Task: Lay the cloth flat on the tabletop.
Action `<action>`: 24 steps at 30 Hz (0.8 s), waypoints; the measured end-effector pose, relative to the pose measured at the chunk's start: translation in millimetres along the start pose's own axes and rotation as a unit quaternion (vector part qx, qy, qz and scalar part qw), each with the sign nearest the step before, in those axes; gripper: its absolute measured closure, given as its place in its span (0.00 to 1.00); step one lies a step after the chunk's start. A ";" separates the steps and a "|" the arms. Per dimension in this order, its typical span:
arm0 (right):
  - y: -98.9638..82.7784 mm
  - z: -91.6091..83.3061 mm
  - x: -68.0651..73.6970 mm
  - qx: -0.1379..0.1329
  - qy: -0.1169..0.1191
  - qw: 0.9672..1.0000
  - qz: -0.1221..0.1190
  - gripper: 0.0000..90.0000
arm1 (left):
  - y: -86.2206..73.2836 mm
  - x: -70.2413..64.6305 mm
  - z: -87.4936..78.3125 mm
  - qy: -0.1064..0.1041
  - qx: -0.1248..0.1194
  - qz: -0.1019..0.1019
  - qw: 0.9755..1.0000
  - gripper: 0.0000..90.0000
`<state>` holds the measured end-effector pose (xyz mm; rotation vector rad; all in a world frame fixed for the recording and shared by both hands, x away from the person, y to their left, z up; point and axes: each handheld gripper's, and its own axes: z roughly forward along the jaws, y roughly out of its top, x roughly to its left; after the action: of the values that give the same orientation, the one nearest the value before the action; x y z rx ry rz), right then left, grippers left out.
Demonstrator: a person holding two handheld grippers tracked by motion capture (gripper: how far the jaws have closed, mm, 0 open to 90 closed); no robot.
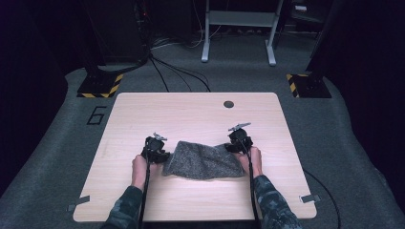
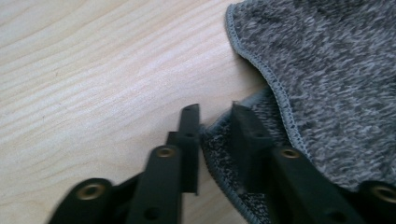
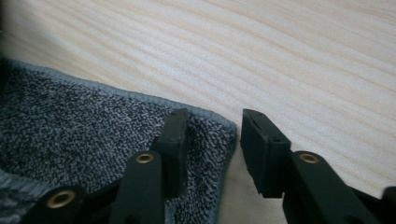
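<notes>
Now | grey towel (image 1: pixel 203 161) lies folded mid-table (image 1: pixel 191 114), long axis left to right | left gripper (image 2: pixel 215 122) pinching its left corner fold | right gripper (image 3: pixel 212 128) straddling right corner, jaws apart, not yet gripping | right hand must close next

Table (image 1: pixel 200 114): light wood top with rounded corners, grain running left to right; stands on grey carpet (image 1: pixel 344 143).
Hole (image 1: pixel 229 104): small dark round opening in the top, far side, right of middle.
Cloth (image 1: pixel 203 161): grey speckled towel with a stitched hem, lying directly on the top, near the middle and toward the near edge; rumpled, one layer lapped over another at its left end.
Cloth corner (image 3: pixel 219 126): its right corner lies flat on the wood.
Clips (image 1: pixel 310 198): two small grey tabs at the near corners, one left, one right.
Bare wood: far half, left and right margins.
</notes>
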<state>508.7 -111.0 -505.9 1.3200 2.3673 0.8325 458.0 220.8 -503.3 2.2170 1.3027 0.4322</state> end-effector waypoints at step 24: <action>32.7 -31.1 -21.9 -0.045 0.010 0.999 0.009 0.99 | 44.3 22.9 -5.6 0.013 -0.064 -0.001 0.998 0.99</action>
<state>526.1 -126.7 -461.6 1.3050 2.3066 0.9501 497.5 224.9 -472.6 2.1111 1.2534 0.5304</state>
